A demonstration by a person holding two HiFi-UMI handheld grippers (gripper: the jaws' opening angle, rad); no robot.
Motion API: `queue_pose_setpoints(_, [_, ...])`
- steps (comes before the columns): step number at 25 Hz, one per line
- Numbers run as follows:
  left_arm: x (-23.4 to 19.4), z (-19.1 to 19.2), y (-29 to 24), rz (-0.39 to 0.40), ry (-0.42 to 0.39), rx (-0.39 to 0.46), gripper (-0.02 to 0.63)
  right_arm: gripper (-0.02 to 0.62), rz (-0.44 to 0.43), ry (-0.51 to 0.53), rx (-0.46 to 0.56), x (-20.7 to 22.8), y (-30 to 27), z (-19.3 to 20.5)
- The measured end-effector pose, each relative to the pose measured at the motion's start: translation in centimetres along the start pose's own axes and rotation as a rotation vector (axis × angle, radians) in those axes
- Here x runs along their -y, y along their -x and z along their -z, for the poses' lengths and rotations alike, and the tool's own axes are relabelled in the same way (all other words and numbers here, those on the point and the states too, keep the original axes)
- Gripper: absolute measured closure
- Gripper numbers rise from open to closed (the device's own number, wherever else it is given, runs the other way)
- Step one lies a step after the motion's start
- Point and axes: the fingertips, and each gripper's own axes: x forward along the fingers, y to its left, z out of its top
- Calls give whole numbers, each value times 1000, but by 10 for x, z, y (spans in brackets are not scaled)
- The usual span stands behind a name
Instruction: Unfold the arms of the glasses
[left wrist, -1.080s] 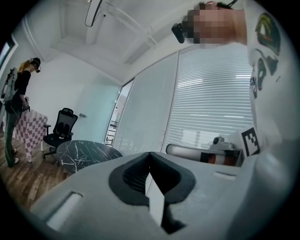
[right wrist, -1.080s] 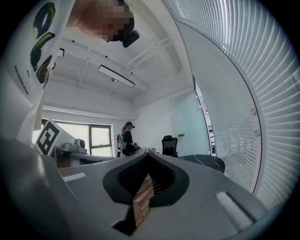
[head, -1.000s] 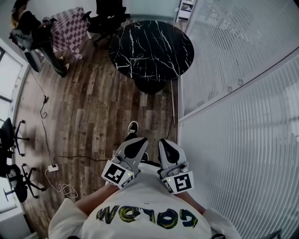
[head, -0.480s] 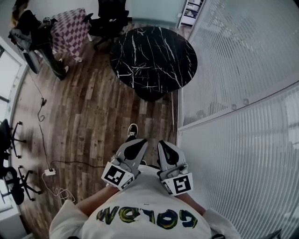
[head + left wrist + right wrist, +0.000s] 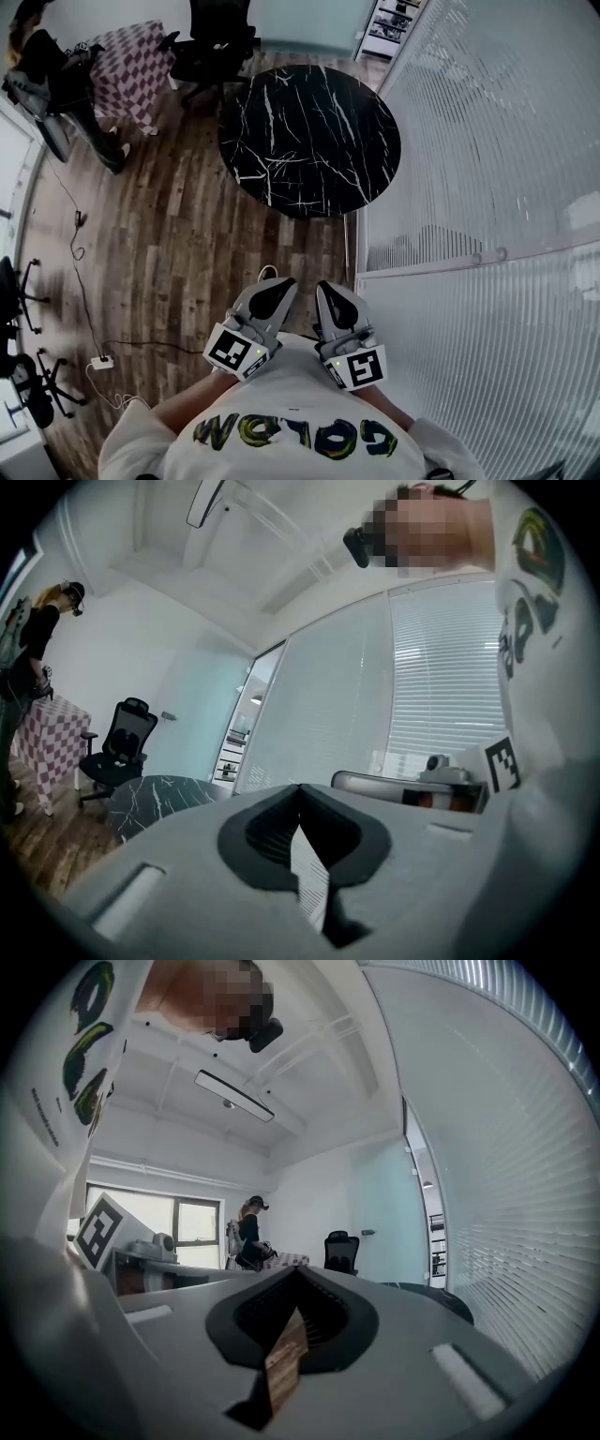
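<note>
2 grippers, smooth grey moulded shells, black ribbed pads, both held close at chest. left gripper (image 5: 274, 283): jaws pressed together, nothing between. right gripper (image 5: 330, 285): same, closed tight, empty. Glasses: can't spot them in any view tbh.

Around: round table (image 5: 309, 131), glossy black marble, white veins. Wood-plank floor (image 5: 178, 234). Ribbed frosted glass wall (image 5: 487, 141) along right. Black office chair (image 5: 220, 37) past table's far edge. Checkered cloth (image 5: 136, 61) far left. Thin cable (image 5: 84, 272) snaking over floor.

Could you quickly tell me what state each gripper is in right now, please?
Left gripper: closed, nothing between its jaws.
Right gripper: closed, nothing between its jaws.
</note>
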Motion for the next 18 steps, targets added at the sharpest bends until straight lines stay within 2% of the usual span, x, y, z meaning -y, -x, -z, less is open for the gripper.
queue_pose_setpoints(10, [-94,-36,-43,6,0,6,604,594,-6,-9,-12,25,-106,-11])
queue_pose_setpoints(18, [-151,-51,-79,24,0,1,604,594,18,-3,-5,51,-168,-16])
